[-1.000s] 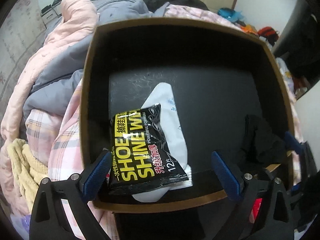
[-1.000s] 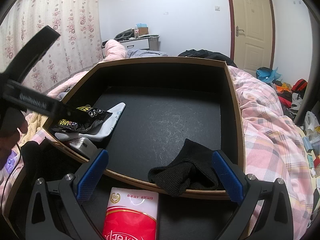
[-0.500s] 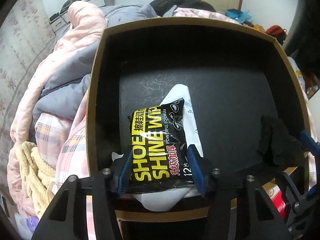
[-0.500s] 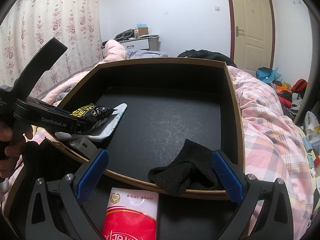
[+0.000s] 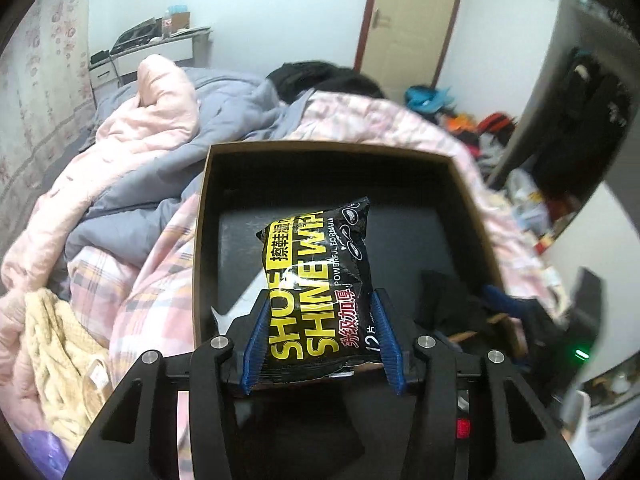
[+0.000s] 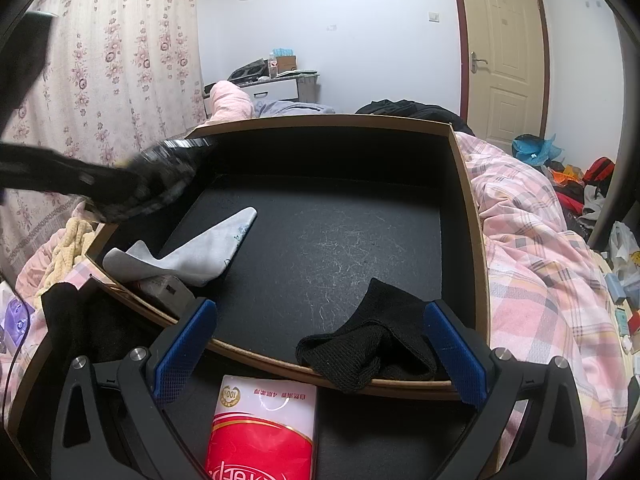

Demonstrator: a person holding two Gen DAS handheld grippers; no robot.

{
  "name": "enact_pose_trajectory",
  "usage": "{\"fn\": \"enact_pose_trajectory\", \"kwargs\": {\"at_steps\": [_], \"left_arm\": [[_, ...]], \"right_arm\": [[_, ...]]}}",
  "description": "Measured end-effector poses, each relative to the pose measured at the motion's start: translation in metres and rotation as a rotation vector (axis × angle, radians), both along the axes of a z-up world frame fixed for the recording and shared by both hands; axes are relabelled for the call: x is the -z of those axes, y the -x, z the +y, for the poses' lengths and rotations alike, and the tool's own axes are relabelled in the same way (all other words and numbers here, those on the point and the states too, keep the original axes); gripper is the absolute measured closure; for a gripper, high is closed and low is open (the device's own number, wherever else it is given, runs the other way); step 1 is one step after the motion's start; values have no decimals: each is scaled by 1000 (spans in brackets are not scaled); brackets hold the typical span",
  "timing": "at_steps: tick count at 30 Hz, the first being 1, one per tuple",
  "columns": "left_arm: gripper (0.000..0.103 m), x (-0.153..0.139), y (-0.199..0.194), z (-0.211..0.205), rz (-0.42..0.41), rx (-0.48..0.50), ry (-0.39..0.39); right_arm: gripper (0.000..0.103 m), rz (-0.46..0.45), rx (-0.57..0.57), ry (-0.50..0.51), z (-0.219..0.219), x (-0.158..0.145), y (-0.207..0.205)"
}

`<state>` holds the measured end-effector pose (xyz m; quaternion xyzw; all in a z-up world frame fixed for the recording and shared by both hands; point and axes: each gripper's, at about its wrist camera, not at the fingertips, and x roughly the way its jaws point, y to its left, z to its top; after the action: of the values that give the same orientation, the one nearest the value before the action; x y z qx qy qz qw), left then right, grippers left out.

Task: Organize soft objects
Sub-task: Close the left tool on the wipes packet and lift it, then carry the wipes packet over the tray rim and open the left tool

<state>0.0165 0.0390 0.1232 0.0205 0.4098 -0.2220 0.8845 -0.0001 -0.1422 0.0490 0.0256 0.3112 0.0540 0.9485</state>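
Now the shoe-wipe pack is clamped in the half-closed left gripper and lifted off the white sock, freed for sorting, while the right gripper is held wide open and empty.

Both wrist views look down, close, into one shared black tray; left sits higher

Left gripper jaws clamp shoe wipes pack above box.

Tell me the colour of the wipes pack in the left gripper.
Black with yellow lettering; clearest in the left wrist view.
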Motion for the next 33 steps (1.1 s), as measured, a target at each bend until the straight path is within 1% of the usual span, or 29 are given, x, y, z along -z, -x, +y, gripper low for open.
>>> {"fn": "enact_pose_trajectory", "kwargs": {"at_steps": [4, 7, 10, 11, 12, 13, 14, 15, 17, 19, 21, 25, 27, 29, 30, 32, 33], "left_arm": [[58, -5, 30, 12, -14, 21, 42], [58, 4, 59, 7, 9, 98, 57], [57, 23, 74, -7, 61, 202, 22], [57, 29, 79, -12, 68, 233, 6], [57, 33, 82, -14, 64, 242, -12], [57, 38, 85, -17, 53, 237, -42], [57, 41, 84, -17, 59, 236, -51], [57, 48, 81, -17, 93, 240, -48], [57, 54, 79, -14, 135, 226, -47], [57, 55, 82, -15, 123, 233, -56], [57, 55, 84, -18, 113, 260, -59], [57, 64, 79, -18, 130, 246, -94], [57, 66, 76, -15, 140, 231, -91], [57, 61, 74, -10, 143, 216, -59], [55, 57, 74, -8, 140, 210, -38], [37, 49, 74, -1, 125, 194, 11], [21, 45, 73, 3, 113, 184, 39]], "right_arm": [[1, 0, 0, -1, 0, 0, 0], [1, 0, 0, -1, 0, 0, 0], [1, 0, 0, -2, 0, 0, -1], [1, 0, 0, -3, 0, 0, -1], [1, 0, 0, -3, 0, 0, -1], [1, -1, -2, -4, 0, 0, -1], [1, -1, -3, -3, 1, 0, -1], [1, -3, -3, -6, 0, 0, 0], [1, -3, -4, -10, -1, 0, -1], [1, -3, -4, -10, 0, 0, -1], [1, -3, -4, -10, 0, 0, -1], [1, -4, -5, -11, 0, 0, -1], [1, -5, -5, -11, 1, 1, -1], [1, -5, -4, -12, 0, 1, -1], [1, -5, -4, -12, 0, 1, -1], [1, -4, -4, -12, 1, 1, -2], [1, -4, -4, -12, 1, 1, -2]]}}
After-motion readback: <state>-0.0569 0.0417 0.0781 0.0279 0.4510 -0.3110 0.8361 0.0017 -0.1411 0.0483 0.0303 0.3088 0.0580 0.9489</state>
